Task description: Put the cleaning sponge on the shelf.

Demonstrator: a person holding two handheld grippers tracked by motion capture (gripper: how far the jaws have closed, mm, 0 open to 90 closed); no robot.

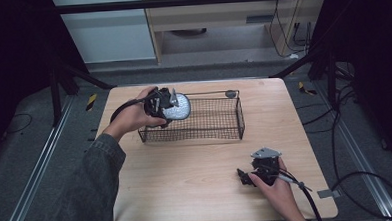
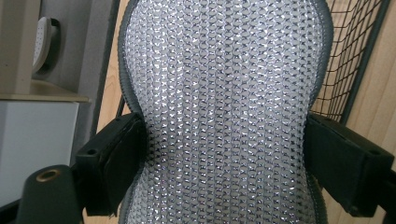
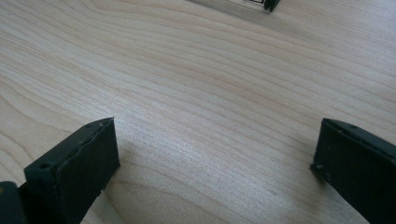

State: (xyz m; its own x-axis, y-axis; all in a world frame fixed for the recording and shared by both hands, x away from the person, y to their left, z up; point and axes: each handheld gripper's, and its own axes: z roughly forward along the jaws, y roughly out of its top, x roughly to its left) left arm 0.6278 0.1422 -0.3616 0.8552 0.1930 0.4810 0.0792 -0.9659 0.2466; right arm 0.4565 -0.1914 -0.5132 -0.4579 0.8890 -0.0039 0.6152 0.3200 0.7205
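A silvery mesh scrubbing pad (image 1: pixel 178 107) with a grey edge is pinched in my left gripper (image 1: pixel 168 109), which holds it over the left end of a black wire basket (image 1: pixel 220 134). In the left gripper view the pad (image 2: pixel 224 107) stands between both black jaws, squeezed in at its waist. My right gripper (image 1: pixel 246 177) rests low on the wooden table (image 1: pixel 187 176) near the front right, jaws wide apart with nothing between them; the right gripper view shows bare wood (image 3: pixel 210 107) between its jaws.
The basket sits at the middle back of the table, its inside looking bare. A small grey disc (image 1: pixel 230 93) lies just behind the basket's far rim. Black frame legs and cables surround the table on the floor.
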